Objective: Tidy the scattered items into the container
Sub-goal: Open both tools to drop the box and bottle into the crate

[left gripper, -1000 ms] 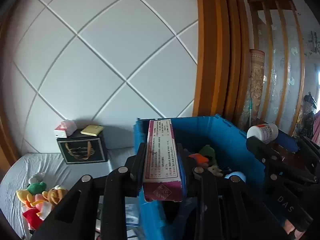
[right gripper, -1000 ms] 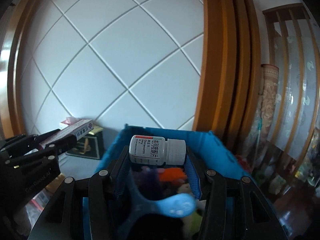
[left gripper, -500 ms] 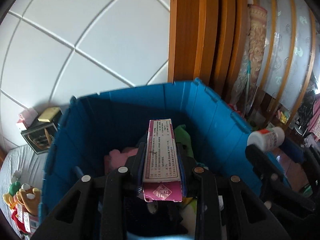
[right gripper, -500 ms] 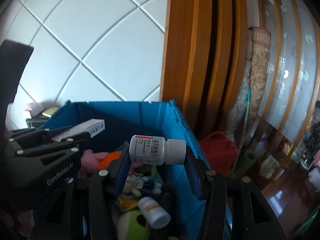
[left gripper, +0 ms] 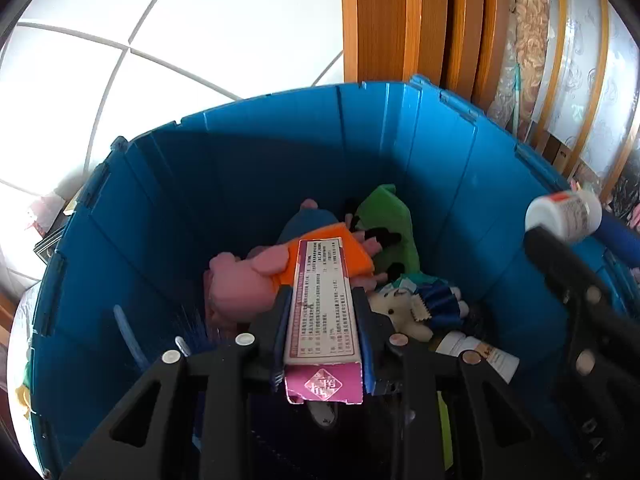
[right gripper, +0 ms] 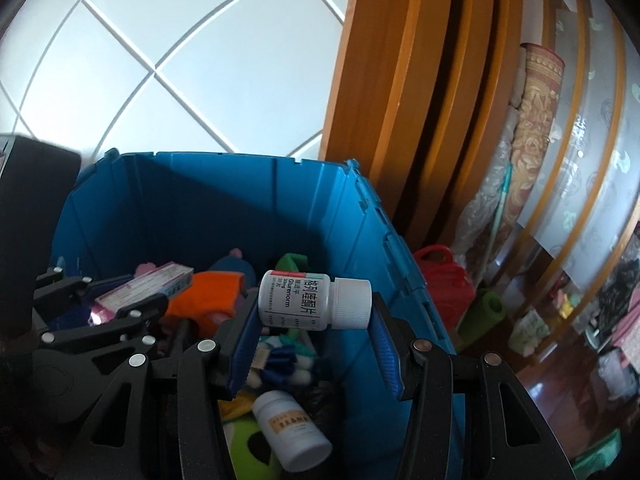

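You have two grippers in play and each carries one item: your left gripper [left gripper: 323,322] is clamped on a long pink-and-white medicine box [left gripper: 321,312], its blue pads pressing both long sides, and your right gripper [right gripper: 314,334] is clamped on a white pill bottle [right gripper: 314,299] held crosswise, one pad on its base and the other on its ribbed cap. One blue container [left gripper: 248,184] sits below both, against a white quilted wall with a wooden frame to the right. Inside it you can count one pink plush pig [left gripper: 244,280] with an orange body at the left, one green plush piece [left gripper: 386,216] toward the far right, one small white plush in a blue skirt [left gripper: 416,306] nearer you, and a second white bottle [right gripper: 291,424] with a tan label lying on its side at the near right. Both your grippers tilt downward over the open top of the container, the left one to the left of the right one, with the box's far end over the pig and the held bottle above the container's right half, near its right wall. Neither held item touches the contents.
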`<state>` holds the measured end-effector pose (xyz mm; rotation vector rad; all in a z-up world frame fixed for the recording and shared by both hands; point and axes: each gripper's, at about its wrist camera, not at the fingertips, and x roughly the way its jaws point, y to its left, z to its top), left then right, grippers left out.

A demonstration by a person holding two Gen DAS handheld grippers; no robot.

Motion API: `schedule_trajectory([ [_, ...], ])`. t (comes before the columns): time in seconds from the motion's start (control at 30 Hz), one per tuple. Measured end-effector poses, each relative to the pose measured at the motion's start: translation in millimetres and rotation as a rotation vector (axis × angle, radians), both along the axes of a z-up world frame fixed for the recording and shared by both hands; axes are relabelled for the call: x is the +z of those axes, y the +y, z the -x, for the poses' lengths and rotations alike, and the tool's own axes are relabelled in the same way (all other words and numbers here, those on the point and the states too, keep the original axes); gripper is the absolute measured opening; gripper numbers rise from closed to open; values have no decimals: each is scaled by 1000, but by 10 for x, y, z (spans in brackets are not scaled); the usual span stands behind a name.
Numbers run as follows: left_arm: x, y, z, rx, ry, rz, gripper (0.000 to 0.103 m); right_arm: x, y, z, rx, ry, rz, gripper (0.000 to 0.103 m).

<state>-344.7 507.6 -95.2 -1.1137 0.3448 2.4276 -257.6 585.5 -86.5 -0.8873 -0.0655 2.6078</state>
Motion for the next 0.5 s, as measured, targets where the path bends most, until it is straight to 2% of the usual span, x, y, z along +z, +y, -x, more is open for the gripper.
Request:
schedule_trajectory([
  [0.07, -15, 9, 1, 5, 2, 9, 29, 6, 31, -5, -4, 7, 11, 51],
  [0.2, -14, 11, -10, 3, 5, 13, 56, 17, 43, -2, -5, 14, 13, 51],
  [0.27, -9, 13, -28, -2, 13, 15, 56, 12, 49, 5, -6, 12, 15, 52],
  [0.5, -7, 0, -23, 5, 6, 10, 56, 40, 92, -9, -21, 28, 33, 71],
])
